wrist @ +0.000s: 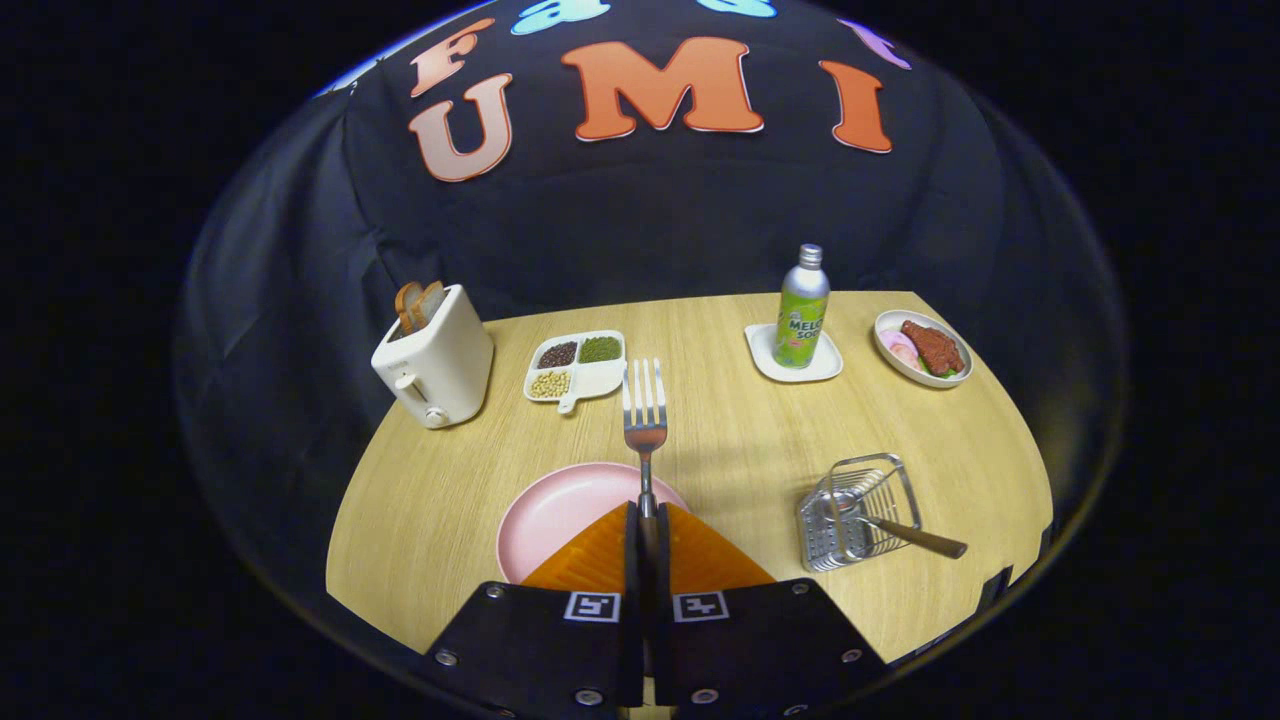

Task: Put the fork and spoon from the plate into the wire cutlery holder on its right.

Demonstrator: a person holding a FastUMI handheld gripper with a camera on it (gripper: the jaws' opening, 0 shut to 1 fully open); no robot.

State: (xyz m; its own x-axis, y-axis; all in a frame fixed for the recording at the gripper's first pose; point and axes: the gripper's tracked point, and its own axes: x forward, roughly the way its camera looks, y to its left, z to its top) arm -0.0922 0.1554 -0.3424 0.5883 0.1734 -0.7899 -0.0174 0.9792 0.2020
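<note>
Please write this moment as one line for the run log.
gripper: shut on fork, tines up above pink plate | spoon: already in wire cutlery holder | next: likely carry fork to holder

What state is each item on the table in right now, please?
Gripper: shut on the fork.
Fork: held up above the plate, tines pointing away.
Plate: bare.
Cutlery holder: upright, spoon inside.
Spoon: in the holder, handle leaning out.
Toaster: bread sticking up.
Bottle: upright, capped, on a coaster.
</note>
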